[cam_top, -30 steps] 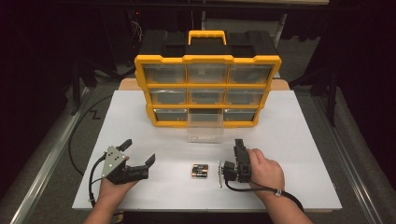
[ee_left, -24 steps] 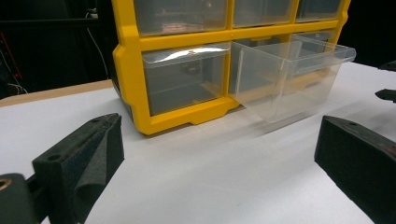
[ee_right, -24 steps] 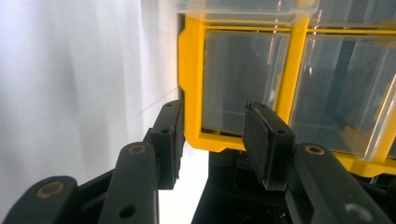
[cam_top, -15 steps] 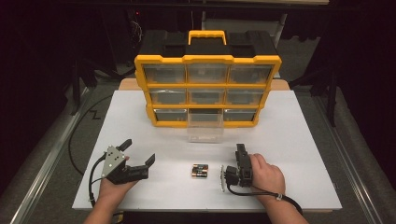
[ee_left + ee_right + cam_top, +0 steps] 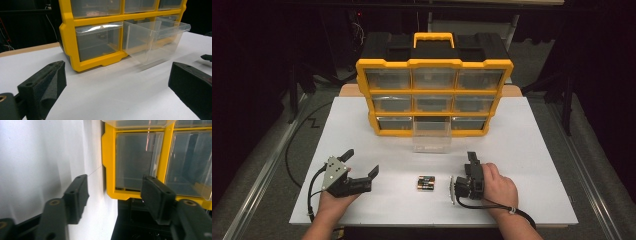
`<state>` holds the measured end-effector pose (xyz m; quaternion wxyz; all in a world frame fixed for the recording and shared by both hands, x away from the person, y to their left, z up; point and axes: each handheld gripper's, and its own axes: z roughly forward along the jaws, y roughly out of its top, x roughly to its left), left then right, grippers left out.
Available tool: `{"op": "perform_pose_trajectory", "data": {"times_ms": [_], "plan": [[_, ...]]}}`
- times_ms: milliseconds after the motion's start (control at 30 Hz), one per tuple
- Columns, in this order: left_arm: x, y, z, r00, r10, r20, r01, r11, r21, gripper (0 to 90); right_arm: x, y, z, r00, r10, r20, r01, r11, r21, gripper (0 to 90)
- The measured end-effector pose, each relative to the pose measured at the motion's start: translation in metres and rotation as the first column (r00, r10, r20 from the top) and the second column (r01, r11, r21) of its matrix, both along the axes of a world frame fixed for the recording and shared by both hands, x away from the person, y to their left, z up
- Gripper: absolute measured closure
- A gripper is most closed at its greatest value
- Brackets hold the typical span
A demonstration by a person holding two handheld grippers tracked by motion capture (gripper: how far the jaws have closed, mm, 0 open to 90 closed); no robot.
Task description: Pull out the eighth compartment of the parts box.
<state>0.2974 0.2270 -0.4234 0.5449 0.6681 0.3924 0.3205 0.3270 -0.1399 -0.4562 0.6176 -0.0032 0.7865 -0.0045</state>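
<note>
Right gripper (image 5: 471, 161): jaws just opened, nothing between; barely shifted.
Left gripper (image 5: 361, 164): released, unmoved.
Batteries (image 5: 426, 182): unmoved.

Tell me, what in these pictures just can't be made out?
- Small dark pack between the grippers, high view: too small to tell what it is.
- Drawer contents of the yellow organizer, high view: blurred behind cloudy fronts.
- Pulled-out clear drawer, left gripper view: glare hides whether anything lies inside.
- Right gripper tips, high view: too dark and small to judge the gap.
</note>
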Motion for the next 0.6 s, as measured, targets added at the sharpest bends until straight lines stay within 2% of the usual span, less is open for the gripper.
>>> {"op": "perform_pose_trajectory", "data": {"times_ms": [133, 167, 200, 300, 333, 367, 400, 600], "plan": [[0.0003, -0.0004, -0.0004, 1.0000, 0.001, 0.000, -0.001, 1.0000, -0.001, 2.5, 0.0004, 0.0004, 0.0021, 0.9998, 0.007, 0.018, -0.007, 1.000, 0.023, 25.1], [0.0003, -0.0004, -0.0004, 1.0000, 0.001, 0.000, -0.001, 1.0000, -0.001, 2.5, 0.0004, 0.0004, 0.0021, 0.9998, 0.007, 0.018, -0.007, 1.000, 0.023, 25.1], [0.0003, -0.0006, -0.0005, 1.0000, 0.001, -0.001, -0.001, 1.0000, 0.000, 2.5, 0.0024, -0.0002, 0.0022, 0.9999, 0.005, 0.015, -0.005, 1.000, 0.025, 15.7], [0.0004, -0.0006, -0.0006, 1.0000, 0.003, -0.001, -0.003, 1.0000, 0.000, 2.5, 0.0031, -0.0012, 0.0003, 0.9999, 0.002, 0.013, -0.002, 0.999, 0.039, 11.2], [0.0004, -0.0006, -0.0007, 1.0000, 0.004, -0.001, -0.004, 1.0000, 0.000, 2.5, 0.0038, -0.0019, 0.0020, 0.9996, 0.009, 0.025, -0.010, 0.999, 0.034, 6.3], [0.0004, -0.0006, -0.0007, 1.0000, 0.004, -0.001, -0.004, 1.0000, 0.000, 2.5, 0.0038, -0.0019, 0.0020, 0.9996, 0.009, 0.025, -0.010, 0.999, 0.034, 6.3], [0.0006, -0.0005, -0.0009, 1.0000, 0.004, -0.002, -0.004, 1.0000, 0.001, 2.5, 0.0038, -0.0022, 0.0038, 0.9992, 0.016, 0.036, -0.018, 0.999, 0.045, 2.3], [0.0008, -0.0010, -0.0012, 1.0000, 0.004, -0.003, -0.004, 1.0000, -0.002, 2.5, 0.0045, -0.0037, 0.0050, 0.9986, 0.031, 0.044, -0.033, 0.998, 0.056, 0.8]]}}
